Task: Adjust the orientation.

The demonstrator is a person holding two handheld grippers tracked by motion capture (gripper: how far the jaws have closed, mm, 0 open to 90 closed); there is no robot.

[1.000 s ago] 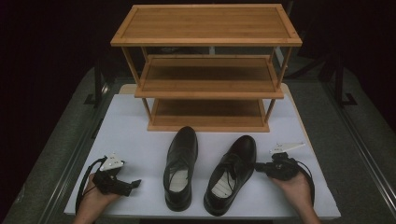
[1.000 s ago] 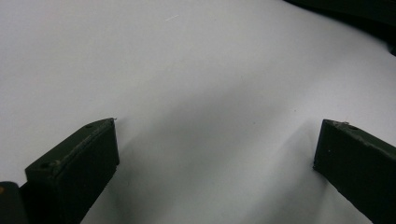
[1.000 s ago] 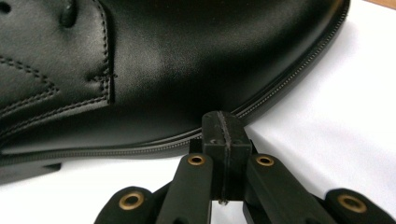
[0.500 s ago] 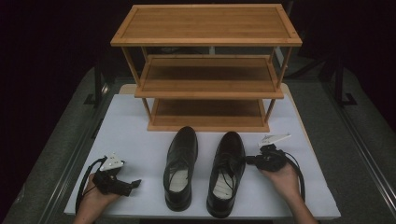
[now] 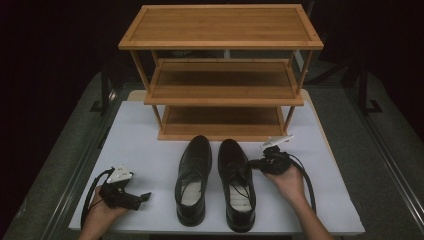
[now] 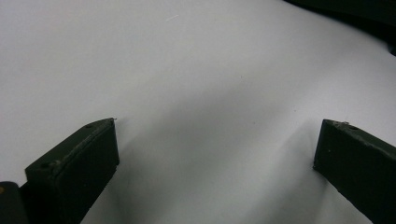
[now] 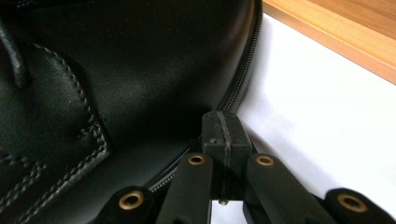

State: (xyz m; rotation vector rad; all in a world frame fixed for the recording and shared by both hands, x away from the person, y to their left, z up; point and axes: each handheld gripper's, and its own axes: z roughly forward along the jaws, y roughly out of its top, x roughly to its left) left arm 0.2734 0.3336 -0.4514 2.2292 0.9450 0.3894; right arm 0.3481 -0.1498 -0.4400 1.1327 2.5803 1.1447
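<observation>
Two black leather lace-up shoes stand side by side on the white tabletop (image 5: pixel 145 145), toes toward the rack: the left shoe (image 5: pixel 194 175) and the right shoe (image 5: pixel 236 182). My right gripper (image 5: pixel 251 163) is shut with nothing between its jaws, and its tip rests against the right shoe's outer side. In the right gripper view the closed tip (image 7: pixel 227 126) touches the welt of the shoe (image 7: pixel 116 70). My left gripper (image 5: pixel 145 196) lies on the table at the front left, well clear of the shoes. Its jaws stand wide open over bare white surface (image 6: pixel 217 140).
A three-tier wooden shoe rack (image 5: pixel 220 90) stands at the back of the table, its bottom shelf just beyond the shoes' toes. Its light wood edge (image 7: pixel 345 37) appears in the right gripper view. Dark floor surrounds the table.
The right gripper has moved left and away from the person, pushing the right shoe from a slant to straight and parallel with the left shoe. The left gripper has not moved.
</observation>
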